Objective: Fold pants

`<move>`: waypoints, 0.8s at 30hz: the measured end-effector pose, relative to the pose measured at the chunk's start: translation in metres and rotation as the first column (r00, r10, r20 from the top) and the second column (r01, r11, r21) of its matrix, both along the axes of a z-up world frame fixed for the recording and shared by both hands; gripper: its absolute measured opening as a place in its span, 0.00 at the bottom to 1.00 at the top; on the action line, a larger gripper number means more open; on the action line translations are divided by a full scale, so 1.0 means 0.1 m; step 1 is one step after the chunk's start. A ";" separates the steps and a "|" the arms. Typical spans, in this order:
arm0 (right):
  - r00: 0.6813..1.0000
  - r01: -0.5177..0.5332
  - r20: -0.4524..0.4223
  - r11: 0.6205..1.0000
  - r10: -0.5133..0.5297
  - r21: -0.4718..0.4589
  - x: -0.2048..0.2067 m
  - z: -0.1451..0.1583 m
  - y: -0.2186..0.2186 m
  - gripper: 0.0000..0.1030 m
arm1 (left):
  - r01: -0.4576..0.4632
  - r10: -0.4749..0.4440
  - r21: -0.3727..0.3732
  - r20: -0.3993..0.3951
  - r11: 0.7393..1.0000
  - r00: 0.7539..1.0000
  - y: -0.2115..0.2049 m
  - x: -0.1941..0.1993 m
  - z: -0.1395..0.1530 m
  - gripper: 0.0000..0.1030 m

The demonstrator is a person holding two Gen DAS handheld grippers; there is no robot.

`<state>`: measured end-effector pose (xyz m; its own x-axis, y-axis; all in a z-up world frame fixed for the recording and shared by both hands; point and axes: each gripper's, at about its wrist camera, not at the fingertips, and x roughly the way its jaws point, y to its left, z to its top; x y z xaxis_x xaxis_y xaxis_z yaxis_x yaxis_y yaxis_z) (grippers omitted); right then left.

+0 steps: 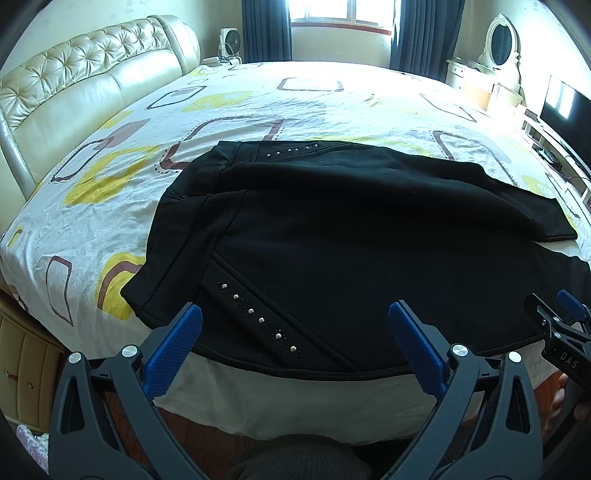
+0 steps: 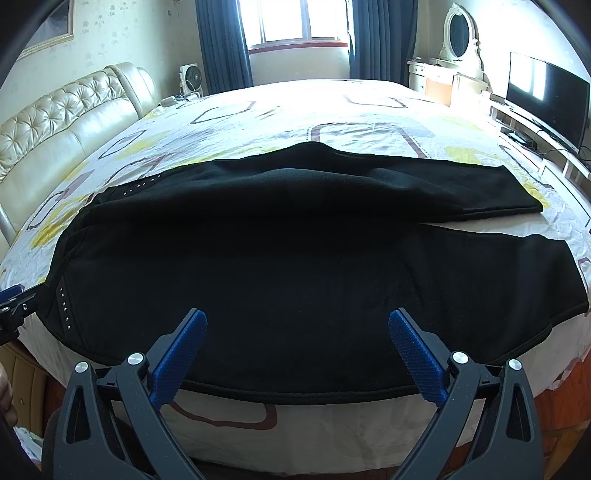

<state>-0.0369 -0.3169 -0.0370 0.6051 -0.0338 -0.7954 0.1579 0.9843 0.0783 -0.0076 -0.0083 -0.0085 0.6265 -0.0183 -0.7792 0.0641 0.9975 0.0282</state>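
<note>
The left gripper (image 1: 294,319) is showing dark grey plastic arms with triangular cut-outs, round silver screw heads at the pivots, and blue ribbed pads (image 1: 173,345) lining the fingers. The right gripper (image 2: 297,328) is looking the same; from the left wrist its black body is bearing white letters "DAS". Bare skin is peeking beside it.

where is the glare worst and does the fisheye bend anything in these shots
Left wrist view: the window is blown out, washing the far bedsheet white. Right wrist view: same glare; the black pants lose nearly all fold detail. Both views bow the bed edge into a curve.
</note>
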 end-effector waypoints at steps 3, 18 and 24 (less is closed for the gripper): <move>1.000 0.000 -0.001 1.000 0.000 0.001 0.00 0.00 0.00 0.95 | 0.003 -0.003 -0.001 0.001 1.000 1.000 -0.01 0.00 0.00 0.98; 1.000 -0.006 -0.009 1.000 0.006 0.005 0.00 -0.03 0.03 0.95 | 0.007 -0.007 0.000 -0.004 1.000 1.000 -0.02 -0.01 -0.01 0.98; 1.000 -0.015 -0.017 1.000 0.015 0.006 0.00 -0.05 0.05 0.95 | 0.010 -0.010 0.000 -0.006 1.000 1.000 -0.03 -0.01 -0.01 0.98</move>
<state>-0.0364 -0.3122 -0.0421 0.5922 -0.0204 -0.8055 0.1446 0.9861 0.0813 -0.0084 -0.0116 -0.0094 0.6220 -0.0245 -0.7827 0.0737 0.9969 0.0274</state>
